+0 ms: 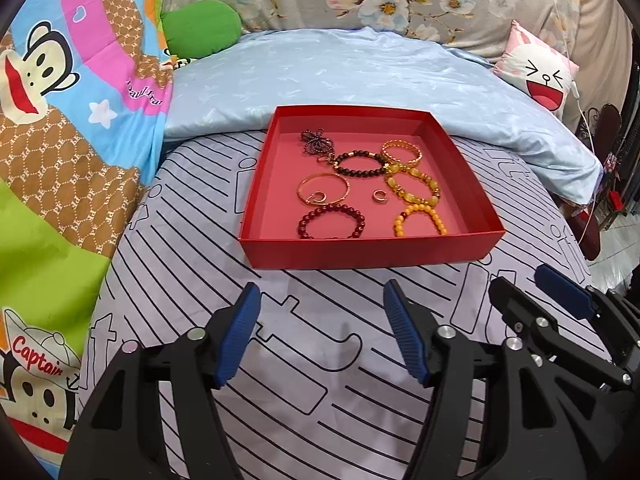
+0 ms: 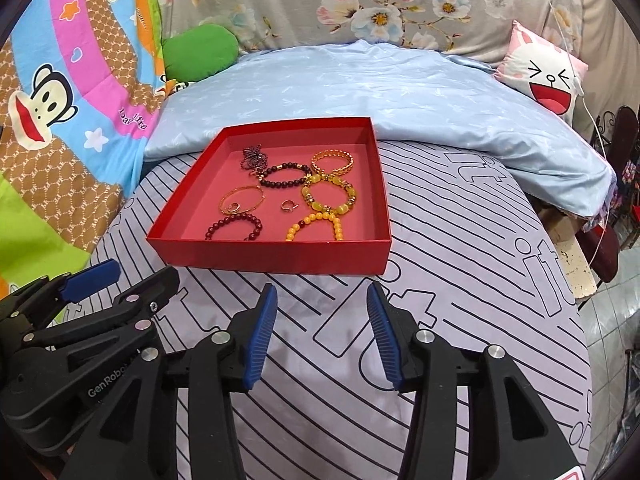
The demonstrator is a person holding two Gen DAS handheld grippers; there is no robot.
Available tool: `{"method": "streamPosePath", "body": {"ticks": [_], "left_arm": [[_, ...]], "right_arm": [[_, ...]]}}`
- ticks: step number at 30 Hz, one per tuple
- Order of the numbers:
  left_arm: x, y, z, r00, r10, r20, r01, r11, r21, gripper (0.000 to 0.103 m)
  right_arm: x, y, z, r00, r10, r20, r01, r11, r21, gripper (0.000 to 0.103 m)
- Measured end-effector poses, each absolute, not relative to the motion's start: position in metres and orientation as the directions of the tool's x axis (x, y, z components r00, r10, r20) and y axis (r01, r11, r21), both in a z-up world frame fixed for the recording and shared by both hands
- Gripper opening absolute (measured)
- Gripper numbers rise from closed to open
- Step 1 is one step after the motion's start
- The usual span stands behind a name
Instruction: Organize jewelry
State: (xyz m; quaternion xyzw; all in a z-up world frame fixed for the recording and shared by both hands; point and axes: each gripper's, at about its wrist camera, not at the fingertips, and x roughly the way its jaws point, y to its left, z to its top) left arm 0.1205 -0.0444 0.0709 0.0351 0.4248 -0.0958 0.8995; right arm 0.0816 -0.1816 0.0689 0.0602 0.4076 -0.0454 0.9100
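Note:
A shallow red box (image 1: pixel 360 251) (image 2: pixel 276 258) sits on the striped bedsheet and holds several pieces of jewelry. Among them are a dark red bead bracelet (image 1: pixel 332 222) (image 2: pixel 236 227), an orange bead bracelet (image 1: pixel 420 220) (image 2: pixel 316 228), a thin gold bangle (image 1: pixel 324 188) (image 2: pixel 242 199), a small ring (image 1: pixel 378 196) (image 2: pixel 287 205), a yellow stone bracelet (image 1: pixel 414 188), a black bead bracelet (image 1: pixel 360 164) and a dark chain (image 1: pixel 316 140). My left gripper (image 1: pixel 320 308) hovers open in front of the box, empty. My right gripper (image 2: pixel 322 308) is beside it, also open and empty.
A light blue quilt (image 1: pixel 360 76) lies behind the box. A cartoon blanket (image 1: pixel 60 120) rises at the left, a green cushion (image 1: pixel 200 32) and a smiling pillow (image 1: pixel 540 72) at the back. The bed edge drops off to a tiled floor (image 2: pixel 608 320) at the right.

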Motion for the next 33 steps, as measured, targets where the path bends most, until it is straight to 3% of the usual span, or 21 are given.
{"method": "streamPosePath", "body": {"ticks": [9, 16, 19, 23, 33], "left_arm": [[0.123, -0.039, 0.066, 0.622, -0.099, -0.777, 0.162, 0.987, 0.004, 0.075], [0.123, -0.035, 0.064, 0.625, -0.075, -0.777, 0.147, 0.989, 0.023, 0.079], [0.123, -0.033, 0.064, 0.625, -0.07, -0.777, 0.139, 0.99, 0.022, 0.081], [0.125, -0.029, 0.063, 0.625, -0.06, -0.778, 0.124, 0.992, 0.023, 0.083], [0.125, -0.028, 0.061, 0.63, -0.046, -0.775, 0.115, 0.993, 0.034, 0.086]], "right_arm": [[0.082, -0.186, 0.064, 0.657, -0.034, -0.753, 0.147, 0.986, 0.084, 0.061], [0.082, -0.183, 0.063, 0.659, -0.055, -0.75, 0.151, 0.987, 0.061, 0.063], [0.082, -0.185, 0.063, 0.663, -0.067, -0.746, 0.159, 0.986, 0.053, 0.069], [0.083, -0.188, 0.062, 0.658, -0.072, -0.75, 0.172, 0.983, 0.057, 0.084], [0.084, -0.188, 0.06, 0.655, -0.085, -0.751, 0.176, 0.983, 0.042, 0.088]]}}
